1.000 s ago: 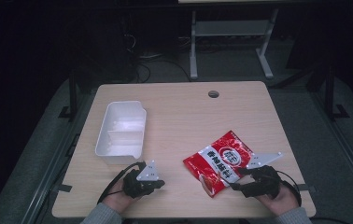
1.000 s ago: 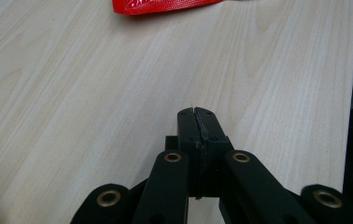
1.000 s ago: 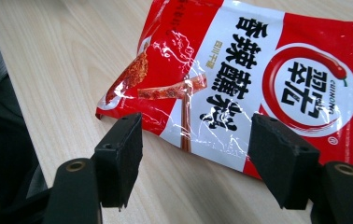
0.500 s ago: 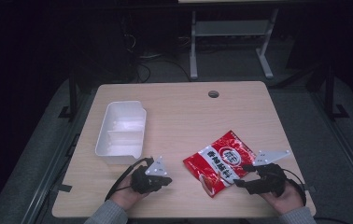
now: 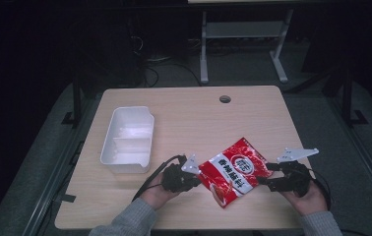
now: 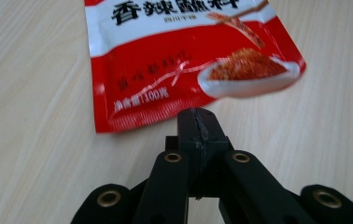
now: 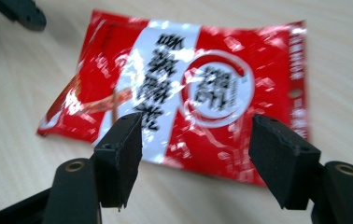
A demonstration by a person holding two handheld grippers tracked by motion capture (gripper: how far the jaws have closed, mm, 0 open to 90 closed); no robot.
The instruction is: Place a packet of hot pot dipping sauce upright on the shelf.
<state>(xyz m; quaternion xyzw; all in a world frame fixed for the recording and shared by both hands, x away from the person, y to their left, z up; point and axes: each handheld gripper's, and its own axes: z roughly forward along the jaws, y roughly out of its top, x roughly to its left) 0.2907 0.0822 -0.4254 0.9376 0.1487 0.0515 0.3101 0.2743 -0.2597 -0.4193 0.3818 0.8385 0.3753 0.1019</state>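
A red snack packet with white print lies flat near the table's front edge. My left gripper is at the packet's left edge. In the left gripper view its jaws are shut together on nothing, with the tip just short of the packet. My right gripper is at the packet's right side. In the right gripper view it stands open, low over the table, with the packet lying just beyond the gap between its jaws.
A white two-compartment tray sits empty on the wooden table at the left, beside my left hand. A round cable hole is at the back. The other gripper shows in the right gripper view's top left corner.
My left gripper has moved right, up to the packet's left edge. The right hand has shifted slightly right. The packet has stayed put.
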